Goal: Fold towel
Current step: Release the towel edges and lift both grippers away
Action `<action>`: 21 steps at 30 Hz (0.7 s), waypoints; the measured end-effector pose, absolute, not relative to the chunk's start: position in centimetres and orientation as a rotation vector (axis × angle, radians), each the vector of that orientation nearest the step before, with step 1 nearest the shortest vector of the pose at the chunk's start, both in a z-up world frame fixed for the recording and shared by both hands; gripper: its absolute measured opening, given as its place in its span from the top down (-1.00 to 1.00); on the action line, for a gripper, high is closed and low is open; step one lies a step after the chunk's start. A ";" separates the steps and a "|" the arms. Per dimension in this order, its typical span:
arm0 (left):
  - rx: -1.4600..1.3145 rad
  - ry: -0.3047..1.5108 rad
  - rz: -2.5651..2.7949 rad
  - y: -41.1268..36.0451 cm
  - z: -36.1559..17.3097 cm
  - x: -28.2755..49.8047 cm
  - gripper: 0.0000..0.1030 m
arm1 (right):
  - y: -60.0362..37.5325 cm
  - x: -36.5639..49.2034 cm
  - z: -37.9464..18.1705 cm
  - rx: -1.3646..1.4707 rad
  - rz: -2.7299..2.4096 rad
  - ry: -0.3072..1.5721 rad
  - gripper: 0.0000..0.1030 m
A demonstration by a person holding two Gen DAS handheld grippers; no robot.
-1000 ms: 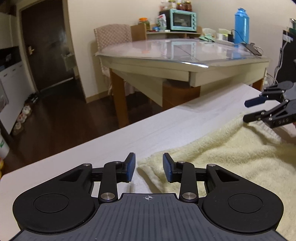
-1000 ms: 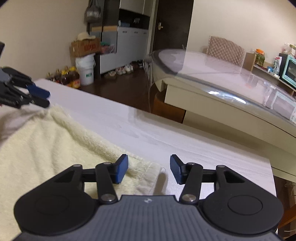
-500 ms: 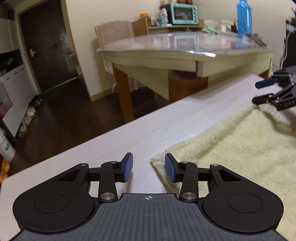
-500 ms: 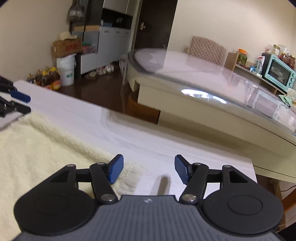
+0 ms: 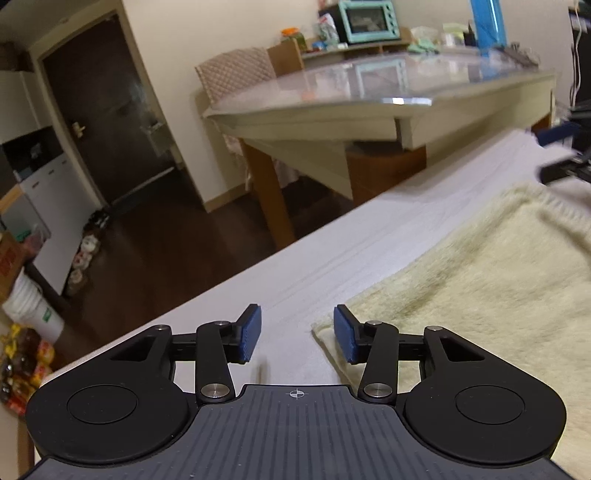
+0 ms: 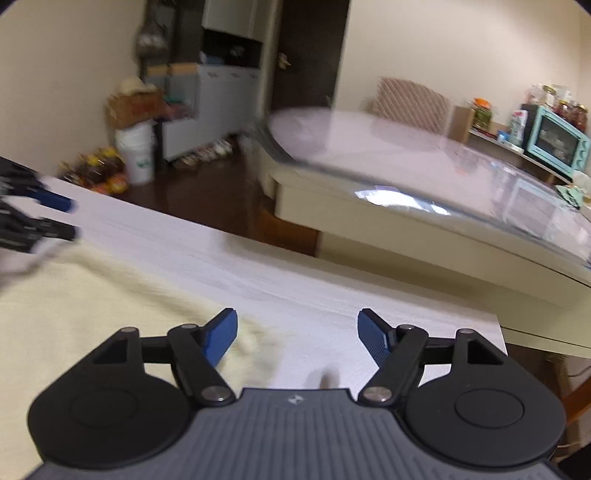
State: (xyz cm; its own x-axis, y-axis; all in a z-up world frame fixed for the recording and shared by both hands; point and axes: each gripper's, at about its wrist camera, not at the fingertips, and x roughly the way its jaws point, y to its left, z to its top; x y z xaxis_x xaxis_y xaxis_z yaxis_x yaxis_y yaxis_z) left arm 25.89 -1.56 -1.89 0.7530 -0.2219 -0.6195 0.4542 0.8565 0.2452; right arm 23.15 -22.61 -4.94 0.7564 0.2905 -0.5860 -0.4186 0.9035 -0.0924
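Room first: behind our white table (image 5: 332, 258) stands a glass-topped dining table (image 5: 388, 92) with a padded chair (image 5: 236, 74), a teal toaster oven (image 5: 369, 16) on a shelf past it, and a dark door (image 5: 99, 110) off to its side. On our table the cream towel (image 5: 480, 277) lies flat, one layer as far as we can see, its long axis running from one claw to the other. Left claw (image 5: 297, 334) is wide, nothing in it; the towel's corner sits just beside its towel-side finger, not between the two. Right claw (image 6: 297, 332) is wider still, also holding nothing; the towel's other far corner (image 6: 258, 343) lies between its fingers, close to the inner one. We judge each claw nearest its own corner, right better lined up; the left would need a nudge toward the towel. Towel's near edge is out of view, so fold count is unconfirmed.
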 end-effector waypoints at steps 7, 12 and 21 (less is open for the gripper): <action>0.450 0.592 -0.629 -0.4 -0.8 18.5 -0.58 | -23.2 13.5 -3.2 -0.250 0.487 0.599 -0.76; 0.522 0.578 -0.828 0.3 -0.9 13.3 -0.21 | -24.2 8.8 -3.4 -0.173 0.462 0.632 -0.77; 0.796 0.472 -1.027 -0.4 -2.9 5.7 0.13 | -25.8 5.0 -4.0 -0.011 0.435 0.646 -0.63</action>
State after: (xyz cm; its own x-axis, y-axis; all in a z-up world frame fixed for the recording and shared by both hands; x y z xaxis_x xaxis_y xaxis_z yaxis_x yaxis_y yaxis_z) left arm 5.68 -0.42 -2.87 0.4569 -0.5698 -0.6831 0.8894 0.2822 0.3596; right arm 5.00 -25.85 -3.99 0.7117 0.3894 -0.5847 -0.3962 0.9098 0.1237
